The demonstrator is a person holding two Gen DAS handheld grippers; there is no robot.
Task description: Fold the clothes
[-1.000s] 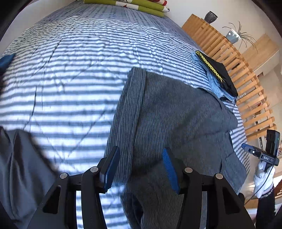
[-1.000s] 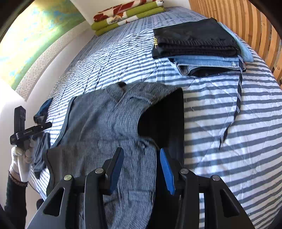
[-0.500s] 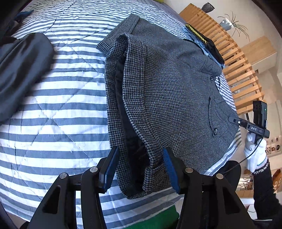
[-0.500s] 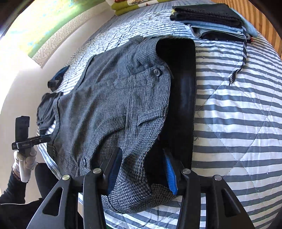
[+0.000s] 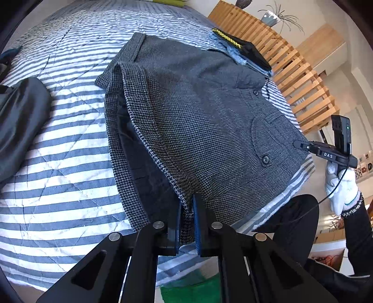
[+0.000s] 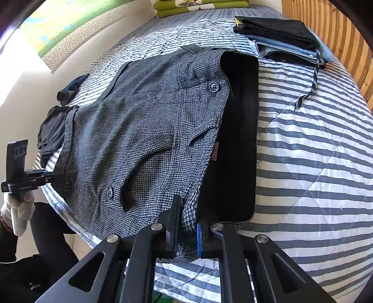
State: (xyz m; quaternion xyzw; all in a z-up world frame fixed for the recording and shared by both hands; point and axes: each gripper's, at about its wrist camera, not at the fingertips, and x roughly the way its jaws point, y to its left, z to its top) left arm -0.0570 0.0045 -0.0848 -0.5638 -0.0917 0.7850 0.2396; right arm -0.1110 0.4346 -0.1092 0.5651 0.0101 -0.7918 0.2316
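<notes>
A grey houndstooth jacket (image 5: 198, 111) (image 6: 144, 130) with dark lining lies spread on the striped bed (image 5: 58, 186), its buttons facing up. In the left wrist view my left gripper (image 5: 186, 209) is shut on the jacket's near hem at its left corner. On the other side, my right gripper (image 6: 187, 216) is shut on the near hem beside the black lining (image 6: 235, 139). Each gripper appears in the other's view, held by a white-gloved hand (image 5: 340, 186) (image 6: 18, 209) at the bed's near edge.
A stack of folded clothes (image 6: 279, 39) (image 5: 244, 51), black on top of blue denim, rests at the bed's far right by a wooden slatted headboard (image 5: 291, 70). A dark garment (image 5: 21, 121) lies left of the jacket. Folded green bedding (image 6: 198, 7) sits at the far end.
Both grippers have gone from open to shut on the jacket's near hem. The views have pulled back slightly toward the bed's edge.
</notes>
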